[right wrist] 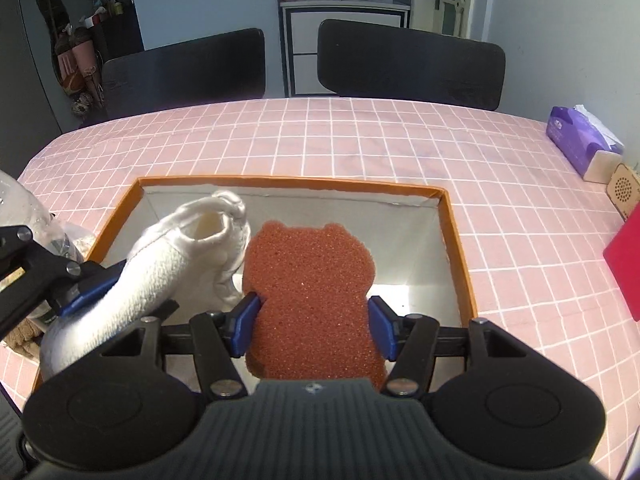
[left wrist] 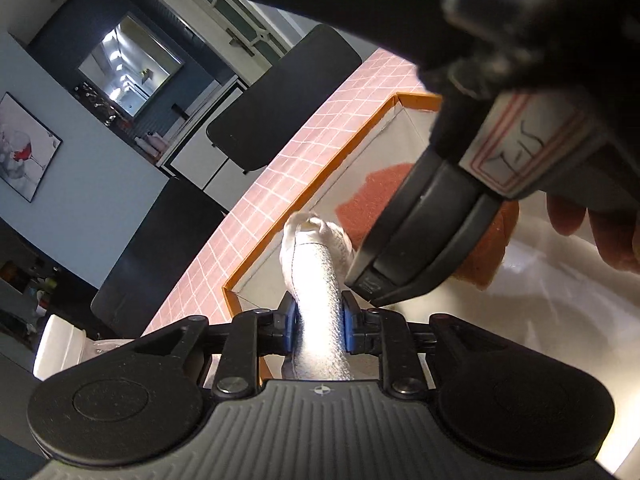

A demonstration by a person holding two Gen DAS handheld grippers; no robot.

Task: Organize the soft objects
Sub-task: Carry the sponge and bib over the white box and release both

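An open box with an orange rim (right wrist: 292, 181) and white inside stands on the pink checked tablecloth. My right gripper (right wrist: 314, 324) is shut on an orange bear-shaped sponge (right wrist: 308, 264), held over the box's near half. My left gripper (left wrist: 319, 324) is shut on a white knitted sock (left wrist: 312, 280), its blue pads against both sides. In the right wrist view the sock (right wrist: 160, 272) reaches in from the left, its cuff over the box's left part and touching the sponge. In the left wrist view the sponge (left wrist: 376, 196) shows partly behind the right gripper's black body.
Two black chairs (right wrist: 184, 68) (right wrist: 408, 64) stand at the table's far side. A purple tissue pack (right wrist: 580, 140), a perforated wooden item (right wrist: 622, 192) and a red flat object (right wrist: 624, 264) lie at the right edge. A clear plastic bottle (right wrist: 24, 208) sits left of the box.
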